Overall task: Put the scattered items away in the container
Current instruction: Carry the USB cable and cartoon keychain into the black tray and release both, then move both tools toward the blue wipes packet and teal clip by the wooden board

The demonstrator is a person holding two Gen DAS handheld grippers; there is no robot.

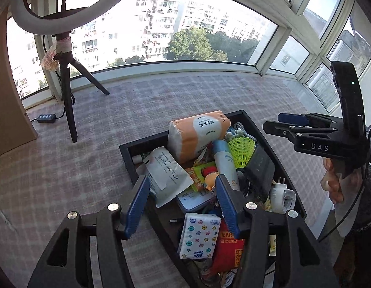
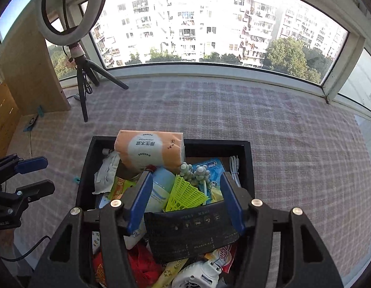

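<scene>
While the box (image 2: 248, 158) sits on the plaid cloth (image 2: 281, 120) near the window-side edge, I find it heaped: tissue pack (image 2: 149, 151) on top at its far rim, bottle (image 2: 161, 187), shuttlecock (image 2: 183, 194), a dark router (image 2: 190, 230) at the near end. I see no loose items on the cloth in either view. My left gripper (image 1: 183, 206) hangs over the box's near left corner, released, nothing between its pads. My right gripper (image 2: 185, 201) is likewise spread above the router, gripping nothing. I judge the deposit step complete. Next move: withdraw both claws and scan the cloth's edges for strays.
</scene>
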